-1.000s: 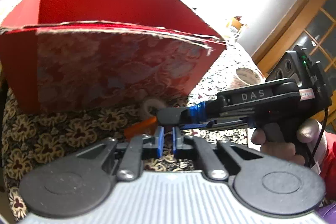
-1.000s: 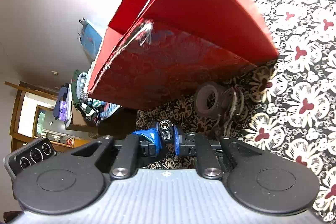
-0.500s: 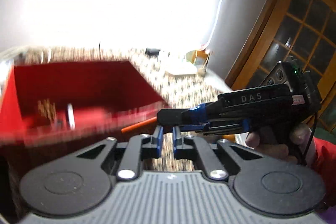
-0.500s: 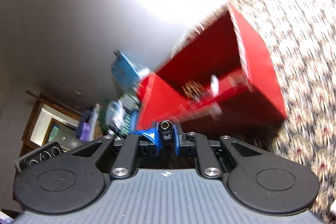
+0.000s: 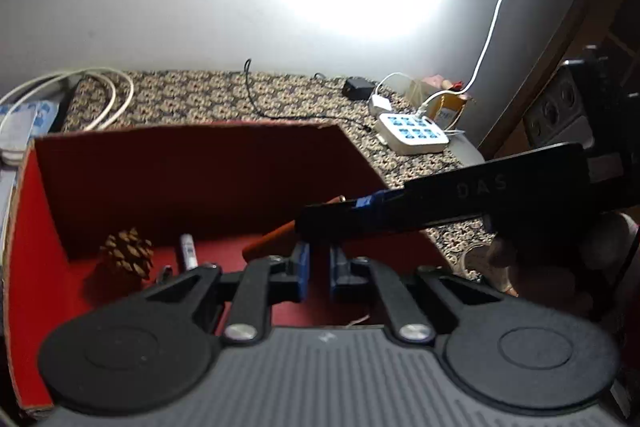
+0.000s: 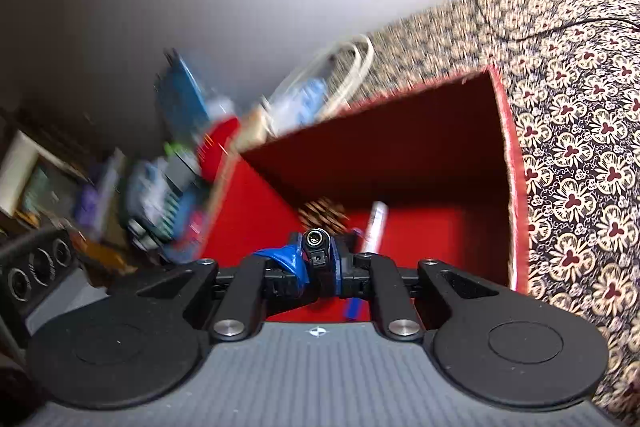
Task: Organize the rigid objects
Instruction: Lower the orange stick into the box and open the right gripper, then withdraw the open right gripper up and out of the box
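The red box (image 5: 192,179) stood open on the patterned bench (image 5: 224,95), holding a pine cone (image 5: 127,254) and a white marker (image 5: 188,251) side by side on its floor. The right hand-held gripper (image 6: 318,259) hung above the box, jaws pressed onto a small black part (image 6: 317,247), with an orange stick (image 5: 276,239) jutting past its tip over the box. The left hand-held gripper (image 5: 318,269) hovered over the near side of the box, pressed nearly together on nothing

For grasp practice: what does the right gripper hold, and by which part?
An orange stick-like tool, pinched at its black end; the orange part juts out ahead.
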`<state>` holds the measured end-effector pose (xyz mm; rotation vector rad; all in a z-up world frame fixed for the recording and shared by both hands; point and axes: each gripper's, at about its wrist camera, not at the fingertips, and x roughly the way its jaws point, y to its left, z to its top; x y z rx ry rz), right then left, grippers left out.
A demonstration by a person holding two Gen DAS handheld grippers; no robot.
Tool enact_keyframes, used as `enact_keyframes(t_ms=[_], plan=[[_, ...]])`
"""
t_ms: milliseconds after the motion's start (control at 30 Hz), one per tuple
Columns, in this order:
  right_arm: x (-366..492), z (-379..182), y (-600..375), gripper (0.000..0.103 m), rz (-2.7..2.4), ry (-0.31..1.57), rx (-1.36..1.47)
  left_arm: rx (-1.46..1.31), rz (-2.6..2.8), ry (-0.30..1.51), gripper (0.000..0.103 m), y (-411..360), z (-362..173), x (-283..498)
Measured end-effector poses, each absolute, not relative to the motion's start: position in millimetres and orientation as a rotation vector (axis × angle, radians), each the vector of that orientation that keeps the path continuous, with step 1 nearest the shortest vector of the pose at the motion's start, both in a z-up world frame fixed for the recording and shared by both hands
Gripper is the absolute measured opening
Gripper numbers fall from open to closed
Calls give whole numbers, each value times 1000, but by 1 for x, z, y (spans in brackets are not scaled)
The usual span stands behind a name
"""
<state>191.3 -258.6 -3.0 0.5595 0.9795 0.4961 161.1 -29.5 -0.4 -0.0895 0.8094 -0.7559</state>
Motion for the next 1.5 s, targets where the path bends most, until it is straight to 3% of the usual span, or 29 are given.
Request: enact_keyframes(t_ms=[167,267,333,400,533,667,1500], plan=[[219,-24,-232,0,441,1133,451,-82,-661,909,2,-29,-31,184],[228,-30,-229,1,380,1124,476,-80,-607,928,3,-23,-37,192],[234,-30,-231,4,349,1083,484,-83,-584,937,9,-18,-37,195],[234,-31,-234,4,344,1066,512,-82,-565,935,23,-14,-36,198],[229,-28,-238,4,356,1024,548,-54,-515,926,26,-13,-30,199],[221,-16,-237,5,343,970,553,2,-446,919,36,-19,-23,198],[139,19,-235,6,193,788,532,208,-206,816,49,-24,20,140]])
